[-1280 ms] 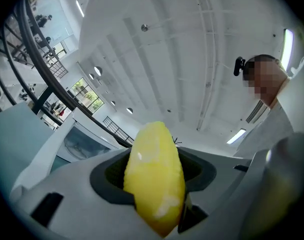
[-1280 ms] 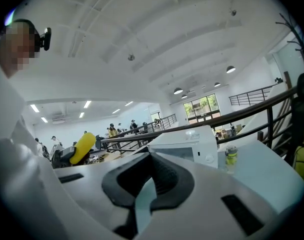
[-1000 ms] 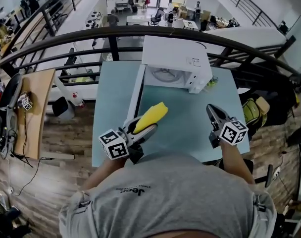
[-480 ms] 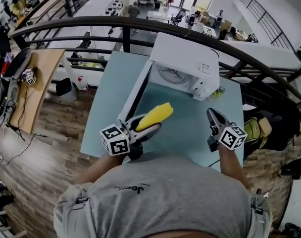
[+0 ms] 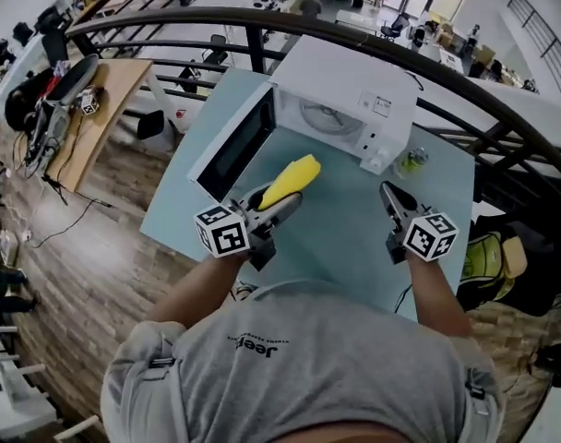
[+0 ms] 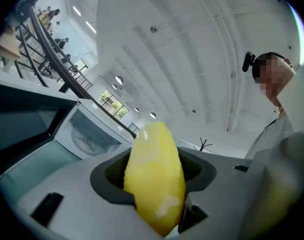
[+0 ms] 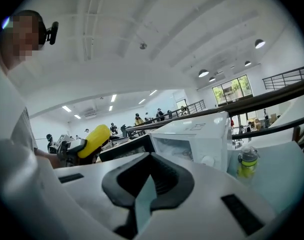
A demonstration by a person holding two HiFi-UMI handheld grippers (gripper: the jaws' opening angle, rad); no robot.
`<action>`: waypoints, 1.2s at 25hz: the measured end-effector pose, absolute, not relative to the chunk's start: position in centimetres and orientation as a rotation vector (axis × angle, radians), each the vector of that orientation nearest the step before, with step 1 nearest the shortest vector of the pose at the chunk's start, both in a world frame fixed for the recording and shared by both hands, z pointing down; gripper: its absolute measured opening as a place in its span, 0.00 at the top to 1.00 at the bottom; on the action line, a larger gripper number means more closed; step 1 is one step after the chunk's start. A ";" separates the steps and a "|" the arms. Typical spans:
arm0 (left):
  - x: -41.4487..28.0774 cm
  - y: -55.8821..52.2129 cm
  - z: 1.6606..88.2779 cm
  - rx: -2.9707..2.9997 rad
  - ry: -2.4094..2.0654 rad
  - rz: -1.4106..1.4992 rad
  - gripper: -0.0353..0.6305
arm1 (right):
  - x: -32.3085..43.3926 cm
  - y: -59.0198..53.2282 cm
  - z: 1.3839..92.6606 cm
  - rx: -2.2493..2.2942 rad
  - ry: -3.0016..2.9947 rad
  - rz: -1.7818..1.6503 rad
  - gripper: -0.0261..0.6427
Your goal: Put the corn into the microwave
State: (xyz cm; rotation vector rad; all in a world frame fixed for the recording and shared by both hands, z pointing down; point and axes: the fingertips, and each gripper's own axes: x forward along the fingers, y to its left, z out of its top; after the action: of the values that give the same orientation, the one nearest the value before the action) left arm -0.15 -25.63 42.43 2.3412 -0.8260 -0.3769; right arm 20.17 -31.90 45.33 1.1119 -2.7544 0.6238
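The yellow corn (image 5: pixel 292 179) is gripped at its near end by my left gripper (image 5: pixel 275 205), which is shut on it and holds it level over the pale blue table (image 5: pixel 345 224). In the left gripper view the corn (image 6: pixel 154 176) fills the space between the jaws. It points at the white microwave (image 5: pixel 347 107), whose door (image 5: pixel 227 146) hangs open to the left. My right gripper (image 5: pixel 389 195) hovers to the right with its jaws together and nothing in them. From the right gripper view the corn (image 7: pixel 94 140) shows left of the microwave (image 7: pixel 194 136).
A small green bottle (image 5: pixel 411 161) stands on the table just right of the microwave, also in the right gripper view as the bottle (image 7: pixel 248 163). A dark railing (image 5: pixel 262 26) runs behind the table. A wooden desk (image 5: pixel 105 100) stands at the left.
Both grippers have moved forward toward the microwave, the left one still carrying the corn. The open door now shows its dark window more fully.
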 end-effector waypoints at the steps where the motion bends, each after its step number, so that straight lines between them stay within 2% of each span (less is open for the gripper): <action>1: 0.6 -26.1 42.5 2.350 -0.828 -0.352 0.58 | 20.5 -32.2 45.7 1.117 -2.758 0.626 0.93; 8: 1.7 -29.6 45.0 2.384 -0.813 -0.201 0.58 | 20.0 -33.3 47.4 1.202 -2.750 0.621 0.93; 30: 0.8 -43.3 58.4 2.333 -1.085 -0.019 0.58 | 12.0 -40.1 58.1 1.181 -2.694 0.647 0.93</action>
State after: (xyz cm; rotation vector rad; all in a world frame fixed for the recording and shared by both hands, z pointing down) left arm 0.80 -43.25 58.37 2.3329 -1.0850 -0.0195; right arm 12.01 -40.11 58.12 1.1811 -2.6944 0.6474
